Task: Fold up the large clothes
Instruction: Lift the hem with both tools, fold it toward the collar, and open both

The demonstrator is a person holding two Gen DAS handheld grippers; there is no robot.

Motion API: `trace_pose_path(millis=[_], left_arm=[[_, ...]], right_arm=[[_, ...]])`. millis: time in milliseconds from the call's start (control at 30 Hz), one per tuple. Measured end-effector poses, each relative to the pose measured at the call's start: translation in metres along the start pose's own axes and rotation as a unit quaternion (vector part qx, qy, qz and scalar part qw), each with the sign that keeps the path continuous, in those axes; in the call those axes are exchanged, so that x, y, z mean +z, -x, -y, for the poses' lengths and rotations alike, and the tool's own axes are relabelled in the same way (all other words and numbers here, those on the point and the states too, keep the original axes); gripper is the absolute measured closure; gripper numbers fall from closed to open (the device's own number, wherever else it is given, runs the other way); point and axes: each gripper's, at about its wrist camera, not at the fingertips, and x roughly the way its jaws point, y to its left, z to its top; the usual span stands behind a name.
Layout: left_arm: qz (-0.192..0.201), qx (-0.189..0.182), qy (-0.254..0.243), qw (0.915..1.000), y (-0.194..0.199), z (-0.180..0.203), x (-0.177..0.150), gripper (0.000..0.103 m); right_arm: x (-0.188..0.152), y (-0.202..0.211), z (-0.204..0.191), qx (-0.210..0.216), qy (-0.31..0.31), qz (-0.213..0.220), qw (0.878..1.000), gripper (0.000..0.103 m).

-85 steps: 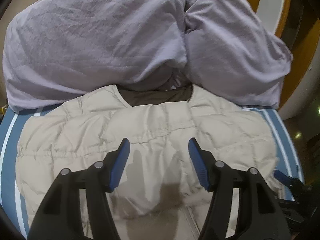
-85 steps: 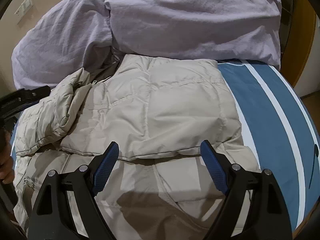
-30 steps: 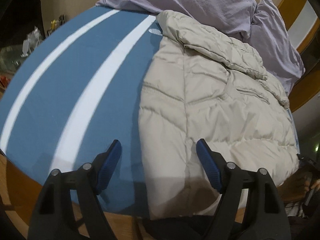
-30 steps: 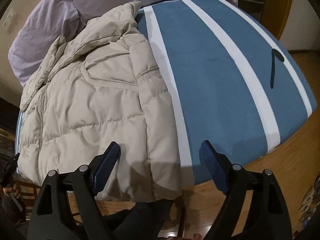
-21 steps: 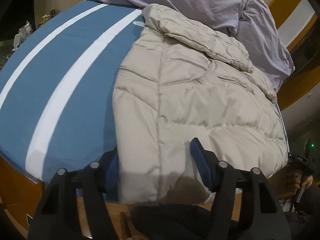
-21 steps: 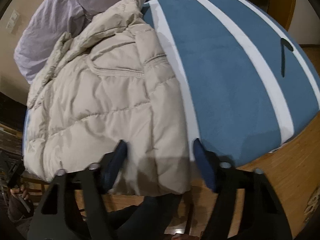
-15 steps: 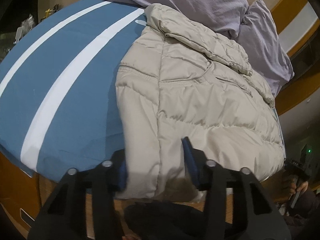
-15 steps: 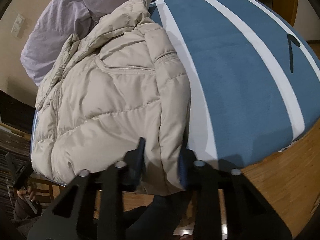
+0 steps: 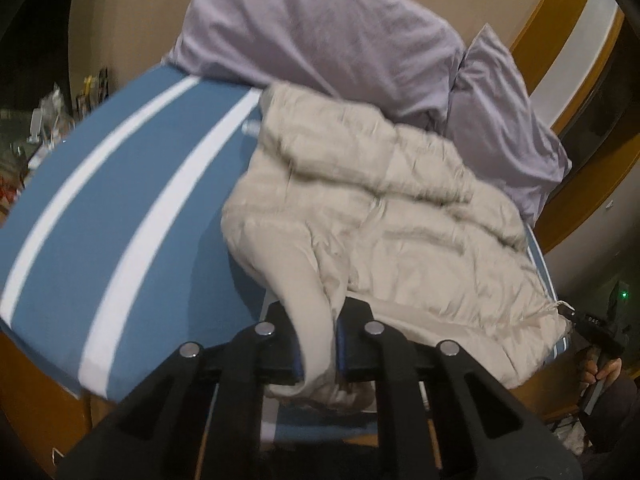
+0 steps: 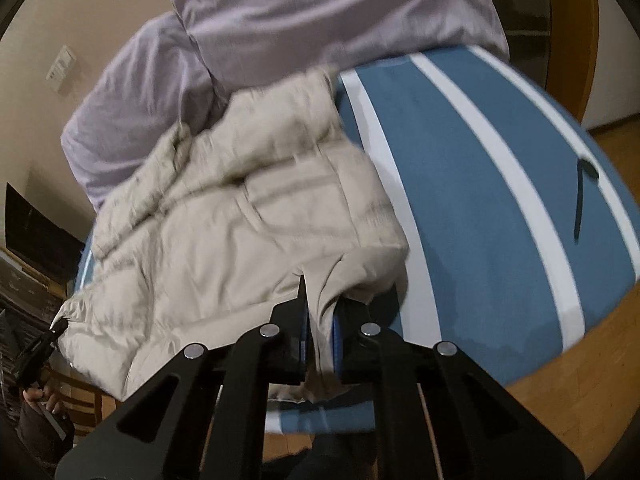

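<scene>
A beige quilted puffer jacket (image 9: 400, 216) lies on a blue bed with white stripes (image 9: 120, 216), its collar end toward the pillows. My left gripper (image 9: 317, 344) is shut on the jacket's bottom hem at the left corner and lifts it off the bed edge. In the right wrist view the jacket (image 10: 224, 232) fills the left half. My right gripper (image 10: 319, 340) is shut on the hem at the right corner, also raised. The fabric bunches between the blue pads of each gripper.
Two lilac pillows (image 9: 320, 32) lie at the head of the bed, also in the right wrist view (image 10: 328, 12). A dark strap-like item (image 10: 580, 200) lies on the bed at the right. Wooden floor (image 10: 568, 400) and bed frame border the near edge.
Both grippers moved onto the jacket's bottom hem, closed on it at the two corners, and have lifted the hem up and toward the pillows. The jacket now bunches.
</scene>
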Motion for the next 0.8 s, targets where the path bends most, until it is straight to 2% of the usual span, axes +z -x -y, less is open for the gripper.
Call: trace_pose_path(millis=[333,800], left_arm=[[0.04,0.031,-0.023,0.9985,-0.009,0.021,0.072,0.09],[0.08,0.063,-0.056,0.9932,-0.047,0.052,0.178,0.09]], right_arm=[[0.067,-0.003,-0.029,0.003,0.029,0.053,0.998,0.094],[0.168,-0.037,-0.058,0.007,0.05,0.091,0.995,0.093]])
